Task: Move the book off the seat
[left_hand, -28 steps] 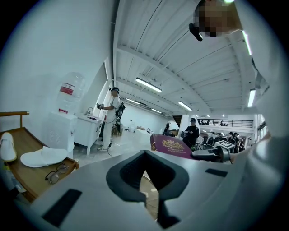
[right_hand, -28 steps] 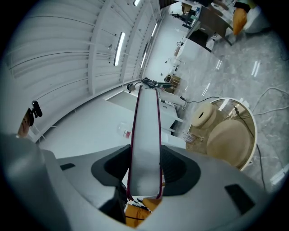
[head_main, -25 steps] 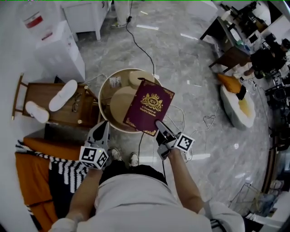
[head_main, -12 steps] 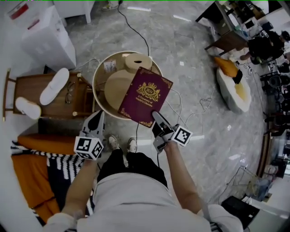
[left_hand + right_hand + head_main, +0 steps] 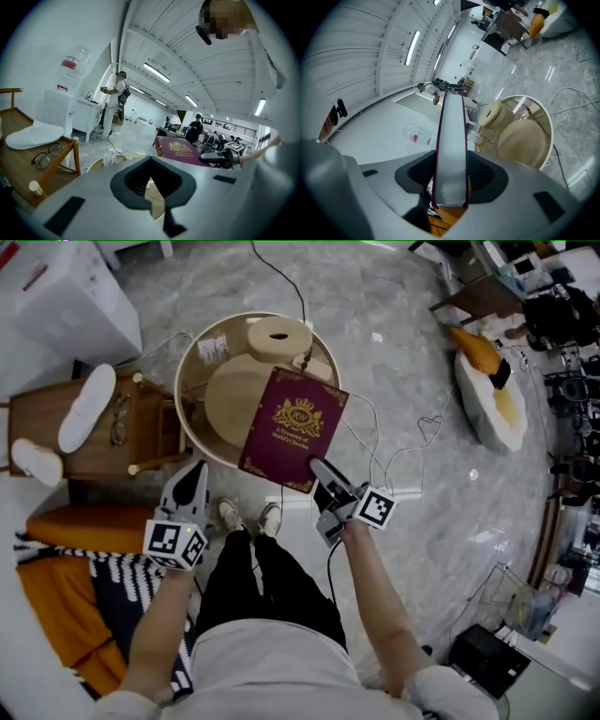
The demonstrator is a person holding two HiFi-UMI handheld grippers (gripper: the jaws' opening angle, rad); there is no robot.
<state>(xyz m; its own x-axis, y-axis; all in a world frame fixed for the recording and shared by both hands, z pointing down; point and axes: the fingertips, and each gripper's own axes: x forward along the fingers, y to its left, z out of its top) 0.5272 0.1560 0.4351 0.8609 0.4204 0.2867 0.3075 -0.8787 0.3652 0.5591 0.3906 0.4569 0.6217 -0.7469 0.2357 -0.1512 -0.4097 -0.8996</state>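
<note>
A maroon hardback book (image 5: pixel 292 429) with a gold crest hangs in the air over the near edge of a round beige pouf seat (image 5: pixel 246 390). My right gripper (image 5: pixel 321 476) is shut on the book's near corner. In the right gripper view the book (image 5: pixel 451 145) shows edge-on, white pages between maroon covers, clamped between both pads. My left gripper (image 5: pixel 190 486) hovers left of the seat with nothing in it, jaws shut. In the left gripper view the book (image 5: pixel 180 151) floats level to the right of the shut gripper (image 5: pixel 152 199).
A cylinder cushion (image 5: pixel 279 338) and a small card (image 5: pixel 214 349) lie on the pouf. A wooden side table (image 5: pixel 94 432) holds white slippers (image 5: pixel 86 407) and glasses (image 5: pixel 118 420). Cables (image 5: pixel 412 442) trail on the marble floor. An orange and striped blanket (image 5: pixel 66 559) lies at left.
The right gripper carries the book the same way throughout; the view has shifted so the pouf and book sit higher and further left. The left gripper stays beside the seat.
</note>
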